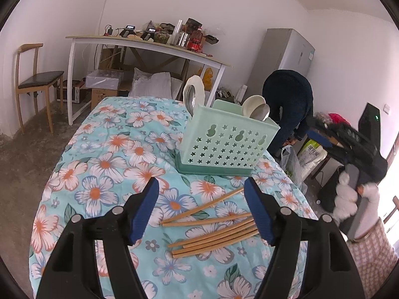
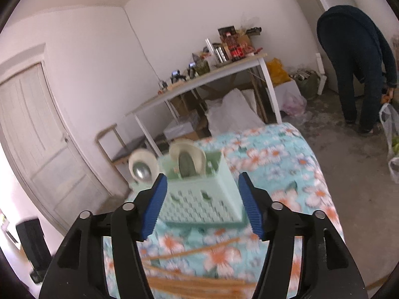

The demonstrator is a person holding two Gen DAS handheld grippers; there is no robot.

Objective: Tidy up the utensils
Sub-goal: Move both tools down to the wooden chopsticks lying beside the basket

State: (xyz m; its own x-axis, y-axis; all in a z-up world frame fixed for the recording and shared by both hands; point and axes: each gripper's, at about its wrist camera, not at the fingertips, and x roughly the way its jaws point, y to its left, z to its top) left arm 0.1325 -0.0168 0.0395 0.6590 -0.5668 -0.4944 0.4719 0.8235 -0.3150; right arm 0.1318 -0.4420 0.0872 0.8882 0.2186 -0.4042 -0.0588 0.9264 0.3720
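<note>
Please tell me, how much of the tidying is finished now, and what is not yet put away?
Done: spoons and ladles already stand in the green basket. In hand: nothing; the left claw and the right claw are both open and empty, the left one above the chopsticks. Left: the loose chopsticks on the flowered cloth must go into the basket.

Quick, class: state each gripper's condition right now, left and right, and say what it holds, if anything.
Left gripper: open, holding nothing; chopsticks lie on the cloth below it.
Right gripper: open, holding nothing.
</note>
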